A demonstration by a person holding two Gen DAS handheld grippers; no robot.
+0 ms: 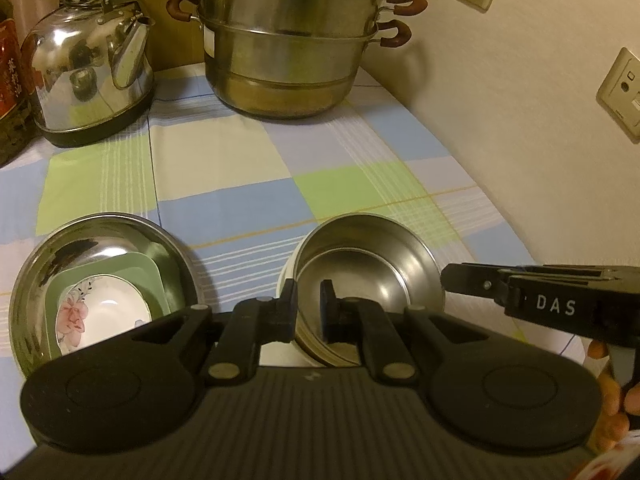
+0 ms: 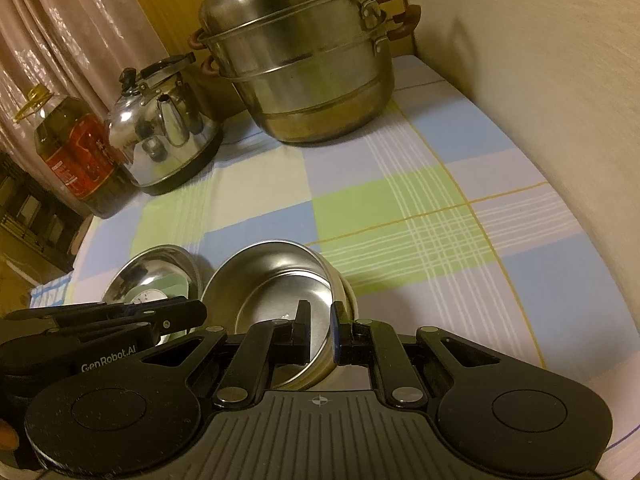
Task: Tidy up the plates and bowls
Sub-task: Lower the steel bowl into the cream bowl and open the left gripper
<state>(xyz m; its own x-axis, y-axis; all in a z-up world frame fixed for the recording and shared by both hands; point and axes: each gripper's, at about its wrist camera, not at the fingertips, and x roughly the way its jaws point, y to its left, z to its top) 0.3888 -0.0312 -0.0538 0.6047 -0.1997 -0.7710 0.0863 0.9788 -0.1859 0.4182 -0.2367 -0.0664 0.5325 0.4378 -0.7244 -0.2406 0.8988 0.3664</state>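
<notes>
A small steel bowl [image 1: 368, 268] is tilted, resting in a white bowl [image 1: 285, 280] on the checked cloth. My left gripper [image 1: 308, 304] is shut on its near left rim, one finger inside and one outside. My right gripper [image 2: 320, 320] is shut on its right rim; it also shows in the left wrist view [image 1: 460, 280] at the bowl's right edge. The steel bowl shows in the right wrist view [image 2: 276, 292] too. To the left a wide steel basin [image 1: 100, 240] holds a green square plate [image 1: 152, 276] and a white floral dish [image 1: 100, 312].
A stacked steel steamer pot [image 1: 292, 48] stands at the back, a steel kettle [image 1: 92, 72] to its left, and an oil bottle [image 2: 76, 152] beyond that. A wall [image 1: 520, 120] with sockets runs along the right edge of the table.
</notes>
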